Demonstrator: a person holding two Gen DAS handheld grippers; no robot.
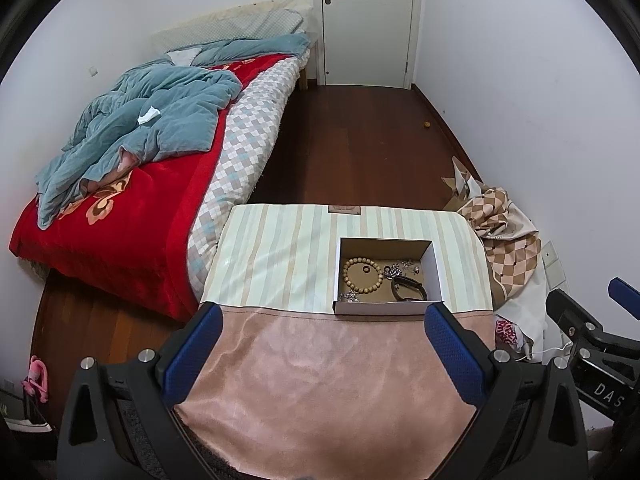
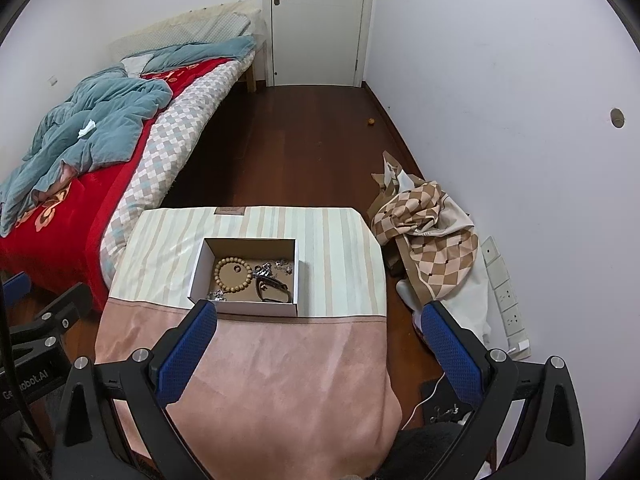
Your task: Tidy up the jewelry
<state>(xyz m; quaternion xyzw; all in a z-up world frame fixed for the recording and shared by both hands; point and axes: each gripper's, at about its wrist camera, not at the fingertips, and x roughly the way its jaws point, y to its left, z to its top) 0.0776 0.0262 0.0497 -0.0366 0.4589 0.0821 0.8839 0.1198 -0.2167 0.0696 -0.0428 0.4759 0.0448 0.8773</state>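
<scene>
Hovering spread and empty, both grippers, left (image 1: 322,318) and right (image 2: 320,318), risk snagging tangled silver chains (image 2: 276,266) in the shallow white cardboard box (image 2: 244,306) just ahead.

White walls (image 2: 500,60) and a closed white door (image 2: 320,20) at the far end; dark red-brown wood floor (image 2: 300,152). Bed (image 1: 152,208) along the left wall — red blanket, rumpled blue-grey quilt (image 1: 152,120), checked mattress edge. Crumpled checked cloth (image 2: 428,220) heaped by the right wall, beside wall sockets (image 2: 508,300).

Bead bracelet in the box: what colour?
Light tan, wood-toned bead bracelet; clearest in the left wrist view.
</scene>
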